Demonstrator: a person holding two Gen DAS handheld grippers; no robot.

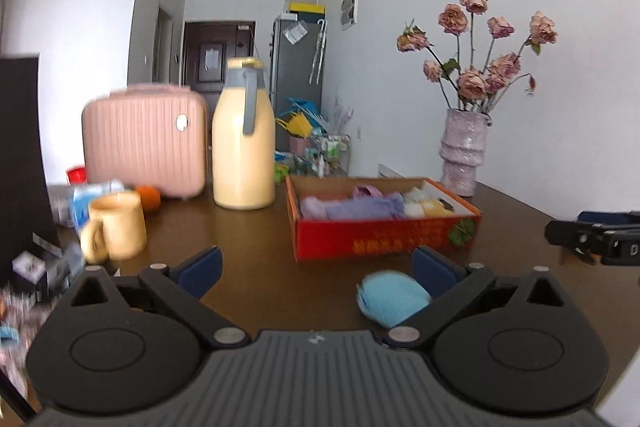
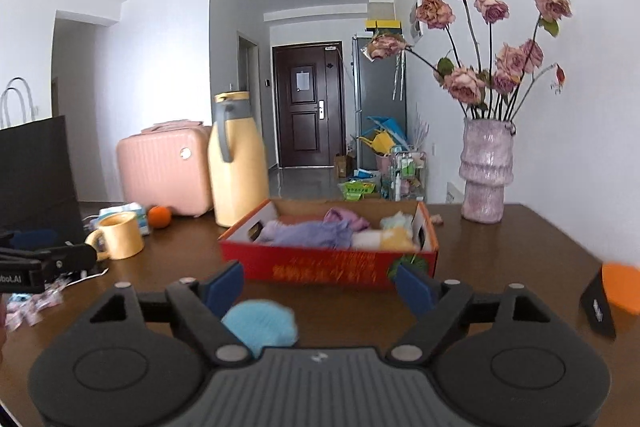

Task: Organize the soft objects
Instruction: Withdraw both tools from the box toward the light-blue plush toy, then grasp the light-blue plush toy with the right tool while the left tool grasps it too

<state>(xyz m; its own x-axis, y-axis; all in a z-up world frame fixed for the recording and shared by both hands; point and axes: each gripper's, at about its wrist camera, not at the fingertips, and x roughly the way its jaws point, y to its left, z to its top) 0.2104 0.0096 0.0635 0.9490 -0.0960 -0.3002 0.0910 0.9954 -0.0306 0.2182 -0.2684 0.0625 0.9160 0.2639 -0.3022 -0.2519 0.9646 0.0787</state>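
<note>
Both pairs of jaws stand wide apart and grip nothing. Left gripper (image 1: 316,269) hovers low over the brown table (image 1: 248,227), its blue fingers (image 1: 200,269) spread; right gripper (image 2: 320,285) does the same, side by side with it. A light blue soft ball (image 1: 392,301) lies on the table between the two tools: in the left wrist view it sits just beside the inner face of the right-hand finger, and in the right wrist view the same ball (image 2: 262,323) sits just beside the left-hand finger. Whether it touches either finger cannot be told.

Beyond the ball stands an open red box (image 1: 384,237), seen again from the right (image 2: 328,265). Inside lie folded purple cloths (image 2: 308,233) toward the left and pale yellow and white soft pieces (image 2: 394,233) toward the right.

Left of the box stand a cream jug (image 1: 243,143) and a pink case (image 1: 146,141); nearer the camera are a cream mug (image 1: 116,227) and an orange (image 1: 149,197). A pale vase of dried roses (image 2: 486,171) stands to the right of the box, well apart from the ball.
</note>
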